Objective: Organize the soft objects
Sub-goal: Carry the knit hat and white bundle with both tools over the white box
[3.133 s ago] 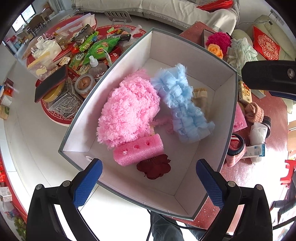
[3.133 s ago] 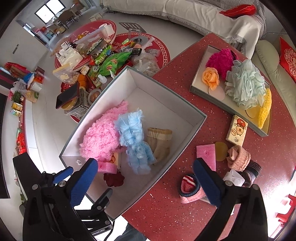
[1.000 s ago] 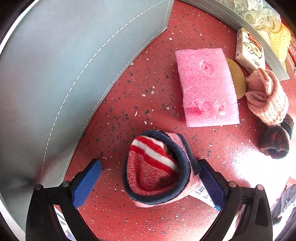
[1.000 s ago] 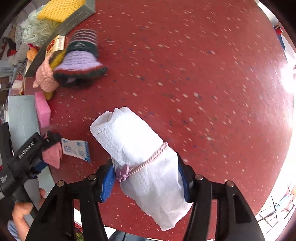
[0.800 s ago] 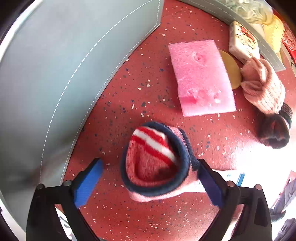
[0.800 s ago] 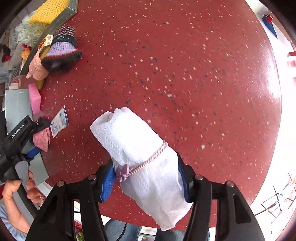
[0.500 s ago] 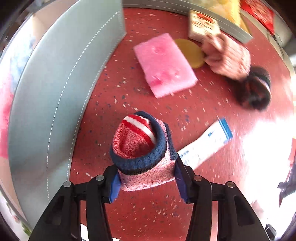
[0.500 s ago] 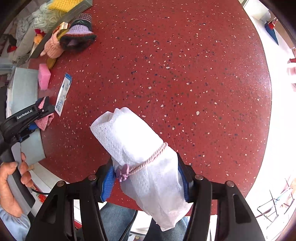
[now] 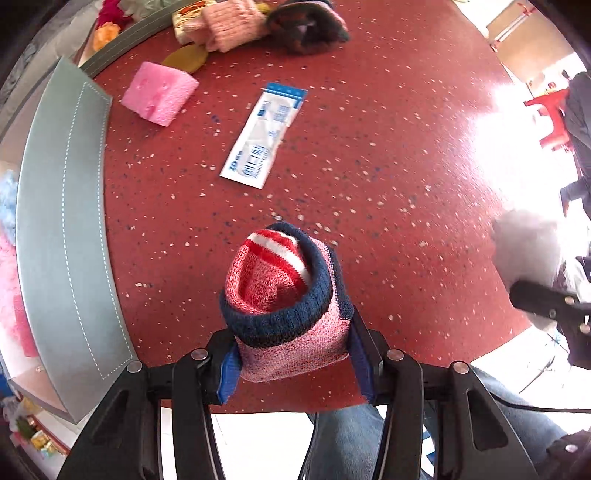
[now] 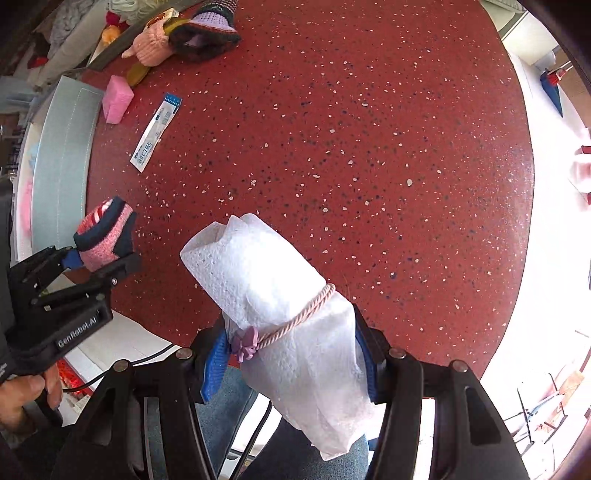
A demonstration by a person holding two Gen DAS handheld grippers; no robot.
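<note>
My left gripper (image 9: 291, 365) is shut on a rolled pink, red and navy knitted sock (image 9: 284, 299) and holds it above the red speckled table (image 9: 388, 155). It also shows in the right wrist view (image 10: 105, 236). My right gripper (image 10: 291, 354) is shut on a white rolled towel tied with a pink cord (image 10: 277, 295), held above the table's near edge. The grey open box (image 9: 62, 206) stands at the left, with pink and blue fluffy things partly visible inside.
On the table lie a pink foam block (image 9: 159, 92), a white and blue packet (image 9: 266, 134), a yellow pad (image 9: 184, 57), a pink knitted sock (image 9: 229, 22) and a dark knitted sock (image 9: 306, 22). A grey tray (image 10: 110, 48) with more soft items stands at the back.
Both grippers have risen and pulled back from the table with their loads. The left one closed on the sock and lifted it; the packet under it now lies bare.
</note>
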